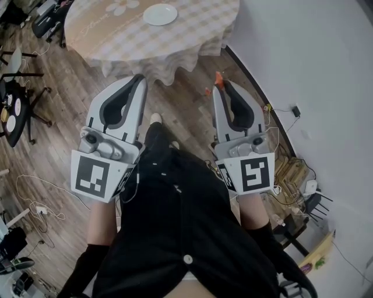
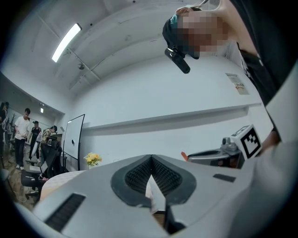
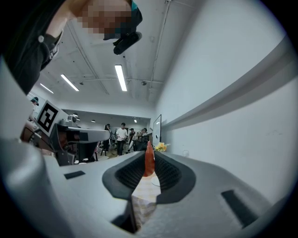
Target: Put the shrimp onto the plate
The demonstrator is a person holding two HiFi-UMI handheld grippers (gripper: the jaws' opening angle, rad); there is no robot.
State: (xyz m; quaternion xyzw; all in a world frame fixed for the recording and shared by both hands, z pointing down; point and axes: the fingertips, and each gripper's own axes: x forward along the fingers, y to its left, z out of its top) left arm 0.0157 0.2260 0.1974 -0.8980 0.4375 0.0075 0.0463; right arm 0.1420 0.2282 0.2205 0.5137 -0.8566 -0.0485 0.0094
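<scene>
My right gripper (image 1: pixel 220 85) is shut on an orange shrimp (image 1: pixel 218 78), which sticks out past its tips. In the right gripper view the shrimp (image 3: pixel 148 161) stands upright, pinched between the dark pads (image 3: pixel 126 173). Both grippers hang over the wooden floor, short of the round table (image 1: pixel 192 35) with its checked cloth. A white plate (image 1: pixel 160 14) sits on that table, far ahead of both. My left gripper (image 1: pixel 140 78) is shut with nothing in it; its tips (image 2: pixel 151 158) meet in the left gripper view. The right gripper (image 2: pixel 219 155) shows there too.
Dark chairs (image 1: pixel 17 110) stand at the left and cables (image 1: pixel 41 204) lie on the floor. A white wall (image 1: pixel 315 70) runs along the right, with clutter at its foot. Yellow flowers (image 2: pixel 92 159) sit on the table. People stand in the far room (image 3: pixel 122 135).
</scene>
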